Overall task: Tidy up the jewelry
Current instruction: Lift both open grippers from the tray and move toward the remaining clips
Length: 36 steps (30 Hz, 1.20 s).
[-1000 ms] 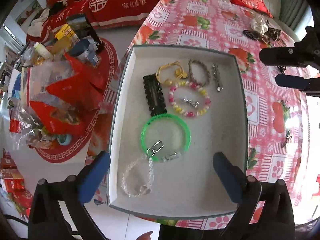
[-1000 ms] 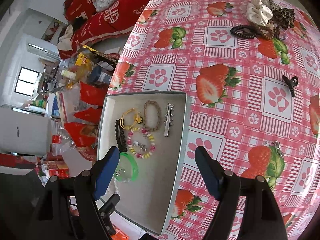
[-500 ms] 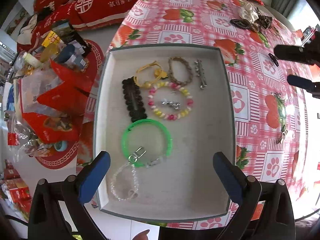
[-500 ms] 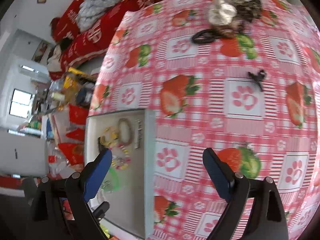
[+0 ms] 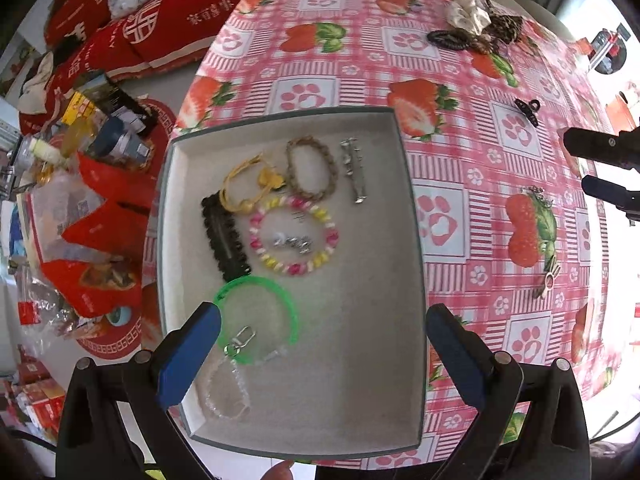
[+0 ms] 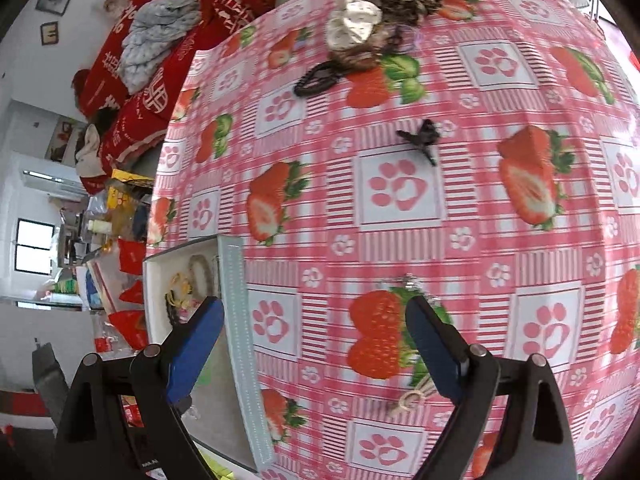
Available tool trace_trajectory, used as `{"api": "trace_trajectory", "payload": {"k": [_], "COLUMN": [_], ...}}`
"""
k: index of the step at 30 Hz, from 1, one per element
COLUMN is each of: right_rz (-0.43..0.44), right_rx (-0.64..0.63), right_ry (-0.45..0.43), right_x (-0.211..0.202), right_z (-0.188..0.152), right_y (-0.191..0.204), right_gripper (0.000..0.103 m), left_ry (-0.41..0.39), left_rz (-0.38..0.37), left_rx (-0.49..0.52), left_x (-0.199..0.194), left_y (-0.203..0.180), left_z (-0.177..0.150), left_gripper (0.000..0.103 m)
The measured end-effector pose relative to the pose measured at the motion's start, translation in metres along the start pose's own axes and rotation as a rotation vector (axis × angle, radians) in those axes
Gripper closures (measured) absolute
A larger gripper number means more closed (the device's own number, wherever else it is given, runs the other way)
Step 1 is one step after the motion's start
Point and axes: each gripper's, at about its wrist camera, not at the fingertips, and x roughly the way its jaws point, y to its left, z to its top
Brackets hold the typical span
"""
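A grey tray (image 5: 412, 216) on the strawberry tablecloth holds a green bangle (image 5: 294, 320), a pink-yellow bead bracelet (image 5: 294, 268), a black comb clip (image 5: 224, 236), a braided bracelet (image 5: 310, 168), a yellow cord (image 5: 256, 184), a silver clip (image 5: 356, 172) and a clear bead bracelet (image 5: 224, 396). My left gripper (image 5: 320, 356) is open above the tray's near end. My right gripper (image 6: 316, 352) is open and empty over the cloth right of the tray (image 6: 236, 320). A silver chain (image 6: 412, 282) and a gold clip (image 6: 412, 398) lie by its right finger. A black claw clip (image 6: 422, 138) lies farther off.
Scrunchies and a black hair tie (image 6: 316, 80) are piled at the table's far end (image 6: 360, 28). Red bags and bottles (image 5: 92, 184) clutter the floor left of the table. Red cushions (image 5: 160, 20) lie beyond. My right gripper's fingers (image 5: 600, 168) show at the right in the left wrist view.
My right gripper has swung right, away from the tray, to above the silver chain and gold clip. My left gripper has drawn back slightly from the tray. Both stayed open.
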Motion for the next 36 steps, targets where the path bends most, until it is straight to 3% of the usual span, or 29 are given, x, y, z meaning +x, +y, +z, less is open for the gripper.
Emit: {"api": "trace_trajectory", "payload": {"k": [13, 26, 36], "right_rz": [-0.060, -0.220, -0.273], "right_rx": [0.062, 0.014, -0.093], "right_ry": [0.006, 0.040, 0.066], "right_x": [-0.016, -0.021, -0.007], "right_z": [-0.007, -0.036, -0.066], "right_y": [-0.054, -0.084, -0.065], "right_gripper": [0.010, 0.010, 0.010], "left_ry": [0.006, -0.041, -0.035], "left_rz": [0.064, -0.062, -0.114], "left_rx": [-0.049, 0.080, 0.146], "left_x": [0.004, 0.009, 0.030], "left_y": [-0.004, -0.070, -0.120], "left_z": [0.023, 0.070, 0.103], "left_gripper": [0.000, 0.000, 0.000]}}
